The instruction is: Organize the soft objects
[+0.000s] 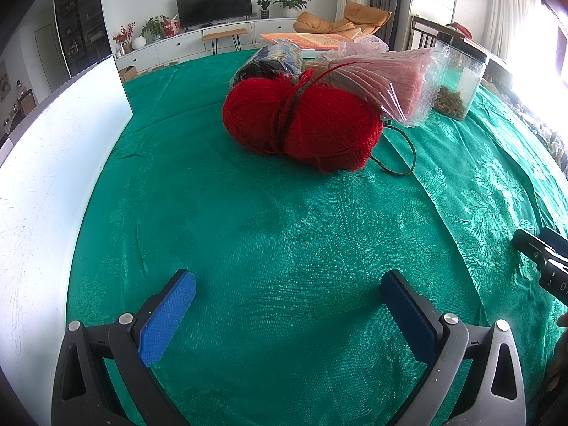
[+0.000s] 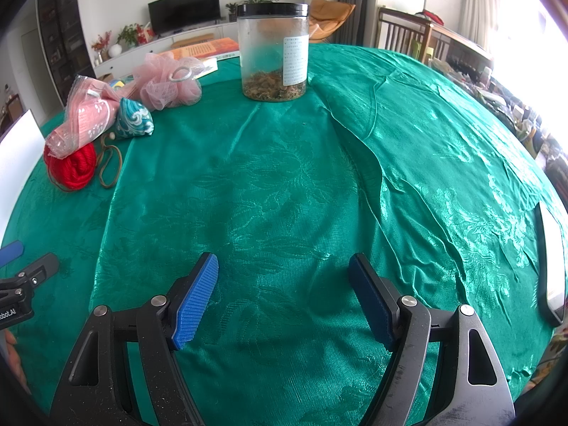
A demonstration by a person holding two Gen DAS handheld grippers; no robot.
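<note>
Hovering over a green-clothed counter (image 1: 284,230), the left hand-held gripper (image 1: 287,289) has its blue pads spread wide and holds nothing; the right hand-held gripper (image 2: 283,269) is likewise agape and empty above bare cloth. Ahead of the left one, well apart from it, lies a red yarn ball (image 1: 301,122) with a brown cord loop (image 1: 401,163) beside it. Touching the yarn from behind is a bagged pink cloth (image 1: 390,78), and farther back a dark bagged bundle (image 1: 269,60). The right wrist view adds a teal patterned pouch (image 2: 135,119) just beside the bag and a pink mesh puff (image 2: 170,83) behind it, with a lidded clear jar (image 2: 273,51) standing apart. Sorting appears not yet begun: the soft items sit heaped together, none gripped. A white board (image 1: 53,163) is cut off at the left edge, and no bin or destination is visible. The jar's contents are hard to identify.
</note>
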